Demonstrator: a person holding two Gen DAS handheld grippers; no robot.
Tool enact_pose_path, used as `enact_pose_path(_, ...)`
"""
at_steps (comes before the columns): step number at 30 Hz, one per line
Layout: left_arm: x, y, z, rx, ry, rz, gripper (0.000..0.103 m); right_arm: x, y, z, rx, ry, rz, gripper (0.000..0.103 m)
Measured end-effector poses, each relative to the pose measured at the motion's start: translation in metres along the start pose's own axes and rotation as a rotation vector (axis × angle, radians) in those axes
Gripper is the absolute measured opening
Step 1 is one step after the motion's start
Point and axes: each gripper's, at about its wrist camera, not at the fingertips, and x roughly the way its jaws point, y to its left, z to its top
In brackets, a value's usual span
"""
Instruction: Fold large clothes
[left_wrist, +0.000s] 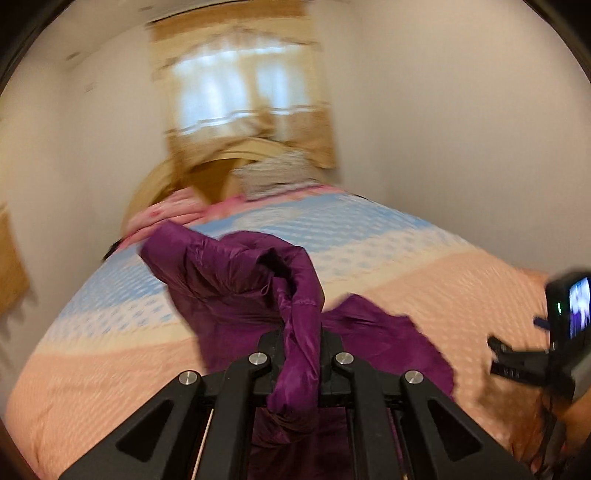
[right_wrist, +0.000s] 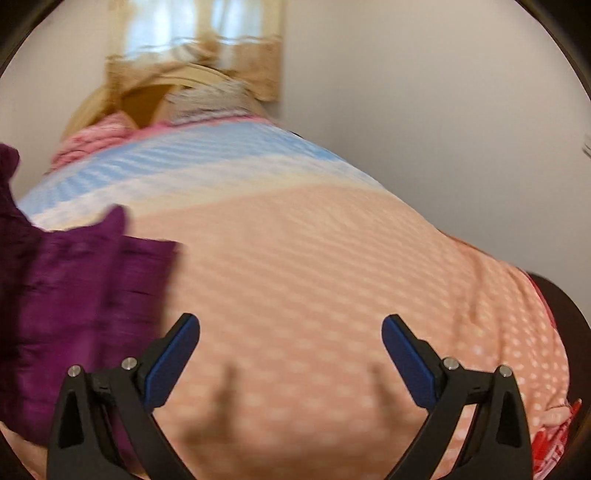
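**Holding one end of the purple garment, free gripper off to its side**

Gripping a twisted rope of the purple garment (left_wrist: 236, 280), my left gripper (left_wrist: 302, 354) has its jaws clenched on the cloth, which passes straight between them and hangs below in a bunched tail. From that pinch the fabric runs forward and away from me, then piles up in a crumpled heap on the bed cover (left_wrist: 424, 280), so its long axis lies roughly along the bed, toward the headboard (left_wrist: 225, 155). A flatter flap spreads out to the right of the left fingers, lying on the peach part of the cover.

My right gripper (right_wrist: 291, 350) is released, jaws wide apart with nothing between them, hovering over bare peach cover. In the right wrist view the garment sits entirely to the left of those fingers: its nearest edge is just beside the left blue pad (right_wrist: 173, 358), but I cannot tell whether it touches. Both views are smeared by motion, so the outline of sleeves or hem is not readable, and I cannot say which part of the garment I am holding.

My judgement is that the fold itself is not yet begun; the cloth is still bunched. The next move turns on the free gripper reaching leftward to that flap, since it is the nearer one to it, then pulling against the left grip to spread the cloth flat.
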Motion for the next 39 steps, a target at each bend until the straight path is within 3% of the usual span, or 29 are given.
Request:
enact_pose_path(5, 0.031, -0.081, -0.022, 0.191, 0.056, -0.086, 0.006, 0.003, -0.037, -0.009, 0.075, 0.021, -0.049, 0.098)
enact_pose_path(8, 0.051, -0.119, -0.048, 0.295, 0.135, -0.145, 0.006, 0.004, -0.049, -0.012, 0.098, 0.027, -0.055, 0.098)
enact_pose_path(11, 0.057, -0.139, -0.07, 0.388, 0.142, -0.13, 0.007, 0.004, -0.056, -0.017, 0.105, 0.037, -0.044, 0.098)
enact_pose_path(14, 0.051, -0.145, -0.072, 0.409, 0.107, -0.118, 0.016, 0.01, -0.051, -0.02, 0.105, 0.044, -0.033, 0.098)
enact_pose_path(17, 0.037, -0.155, -0.068, 0.439, 0.085, -0.118, 0.041, 0.011, -0.049, -0.022, 0.108, 0.045, -0.032, 0.098)
enact_pose_path(19, 0.017, -0.16, -0.059, 0.452, 0.011, -0.117, 0.069, 0.011, -0.049, -0.023, 0.109, 0.043, -0.032, 0.098)
enact_pose_path(20, 0.008, -0.162, -0.056, 0.449, -0.014, -0.126, 0.078, 0.009, -0.051, -0.023, 0.111, 0.041, -0.035, 0.098)
enact_pose_path(21, -0.005, -0.162, -0.052, 0.439, -0.04, -0.139, 0.09, 0.009, -0.051, -0.022, 0.113, 0.037, -0.038, 0.098)
enact_pose_path(23, -0.028, -0.154, -0.044, 0.419, -0.083, -0.168, 0.091, 0.008, -0.051, -0.019, 0.117, 0.034, -0.035, 0.094)
enact_pose_path(25, -0.039, -0.134, -0.036, 0.385, -0.088, -0.158, 0.091, 0.003, -0.049, -0.013, 0.112, 0.033, -0.025, 0.08)
enact_pose_path(27, -0.041, -0.104, -0.027, 0.305, -0.079, -0.133, 0.091, -0.005, -0.043, -0.003, 0.105, 0.026, -0.001, 0.074)
enact_pose_path(29, -0.03, -0.068, -0.016, 0.212, -0.04, -0.078, 0.091, -0.013, -0.03, 0.014, 0.099, 0.017, 0.04, 0.071)
enact_pose_path(32, 0.011, 0.006, -0.006, 0.039, 0.075, 0.113, 0.091, -0.029, 0.005, 0.043, 0.051, -0.021, 0.095, 0.066)
enact_pose_path(36, 0.057, 0.086, -0.008, -0.182, 0.175, 0.301, 0.091, -0.056, 0.08, 0.093, -0.045, -0.064, 0.204, 0.055)
enact_pose_path(39, 0.083, 0.121, -0.012, -0.319, 0.245, 0.316, 0.091, -0.062, 0.136, 0.12, -0.098, -0.078, 0.227, 0.045)
